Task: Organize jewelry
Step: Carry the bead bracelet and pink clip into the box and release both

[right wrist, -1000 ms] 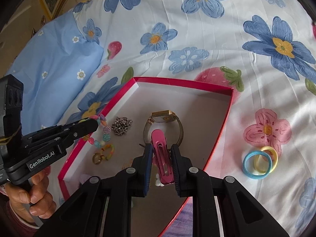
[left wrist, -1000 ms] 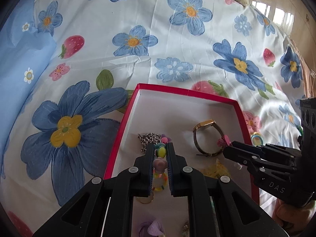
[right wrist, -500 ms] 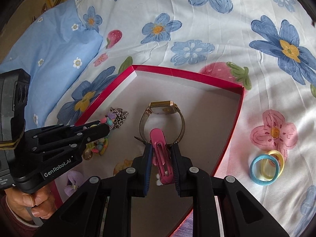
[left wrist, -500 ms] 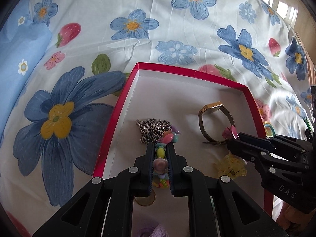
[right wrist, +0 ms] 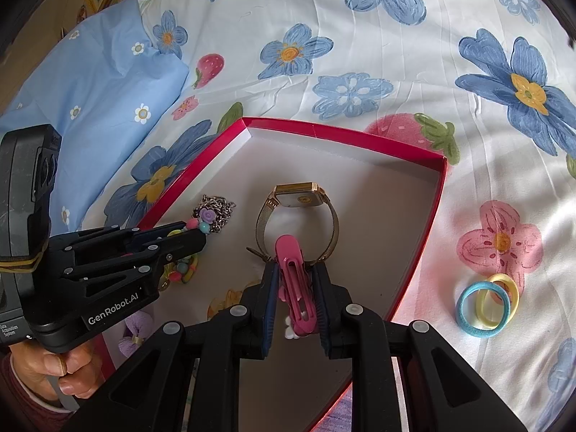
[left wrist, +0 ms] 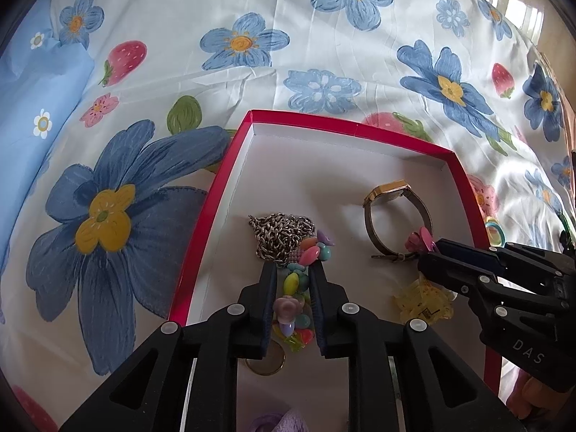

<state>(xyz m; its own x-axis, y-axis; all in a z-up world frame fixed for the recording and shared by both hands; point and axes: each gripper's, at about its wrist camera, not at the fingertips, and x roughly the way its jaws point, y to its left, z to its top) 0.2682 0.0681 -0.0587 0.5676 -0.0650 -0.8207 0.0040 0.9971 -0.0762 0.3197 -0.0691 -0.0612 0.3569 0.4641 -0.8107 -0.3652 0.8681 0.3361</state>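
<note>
already low over the red box [left wrist: 462, 180] on the flowered bed [left wrist: 252, 72], we had both claws busy. our left claw [left wrist: 292, 270] was opening around the bead bracelet [left wrist: 292, 306]; the beads lay between its fingers and down on the box floor, just beside the silver chain [left wrist: 280, 234], with a gold ring [left wrist: 264, 365] underneath. our right claw [right wrist: 295, 270] was clamped on the pink hair clip [right wrist: 295, 284], its tip over the strap of the gold watch [right wrist: 300, 194] inside the box.

we judged the risks were small snags. the beads could catch on a finger as we lifted away and drag back out, or tangle into the chain touching them. the clip, if let go where it hung, could land on the watch strap rather than bare floor. two hair ties [right wrist: 486, 304] lay outside on the bed, near the box's right wall, easy to forget.
</note>
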